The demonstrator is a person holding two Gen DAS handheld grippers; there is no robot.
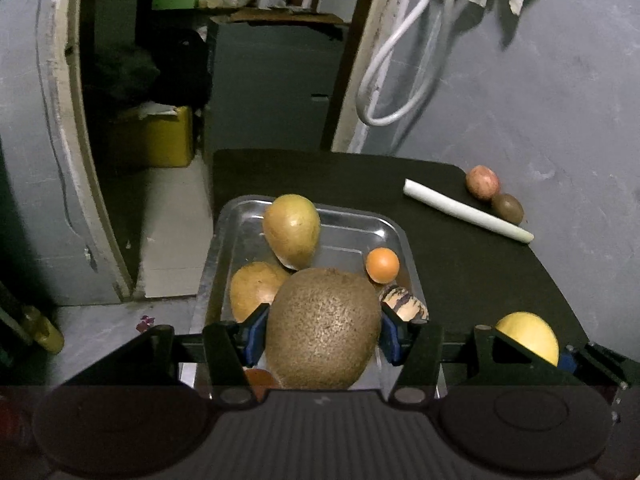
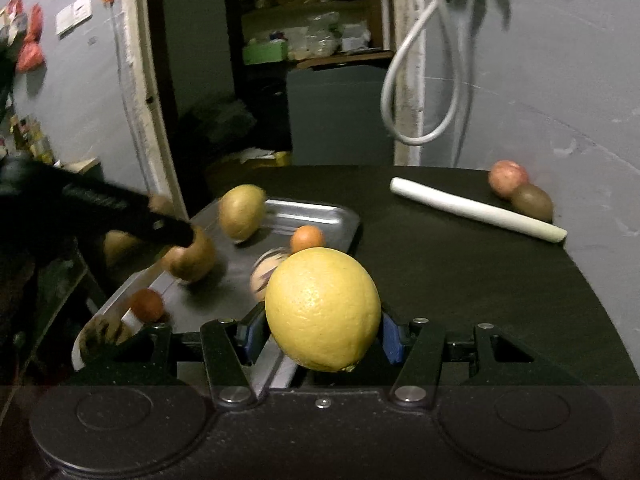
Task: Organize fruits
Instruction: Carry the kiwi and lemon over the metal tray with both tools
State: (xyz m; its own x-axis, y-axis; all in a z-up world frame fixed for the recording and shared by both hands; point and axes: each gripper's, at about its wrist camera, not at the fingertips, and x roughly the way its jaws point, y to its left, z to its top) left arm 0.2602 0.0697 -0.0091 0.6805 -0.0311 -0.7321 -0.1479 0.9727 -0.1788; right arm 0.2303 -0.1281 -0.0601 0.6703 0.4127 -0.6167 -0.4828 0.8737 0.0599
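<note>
My left gripper (image 1: 323,330) is shut on a brown kiwi (image 1: 323,326) and holds it above the steel tray (image 1: 240,220). The tray holds two yellow mangoes (image 1: 292,230), a small orange (image 1: 383,265), a striped fruit (image 1: 404,300) and a red-orange fruit (image 1: 260,380) near its front. My right gripper (image 2: 322,330) is shut on a yellow lemon (image 2: 322,308), near the tray's (image 2: 320,212) right side. In the right wrist view the left gripper (image 2: 176,232) shows blurred over the tray. The lemon also shows in the left wrist view (image 1: 528,334).
A black table (image 2: 440,272) carries the tray. At its far right lie a white leek stalk (image 1: 468,210), a pinkish apple (image 1: 482,182) and another kiwi (image 1: 507,208). A grey wall with a hanging hose (image 1: 392,80) stands behind. The floor drops off left of the table.
</note>
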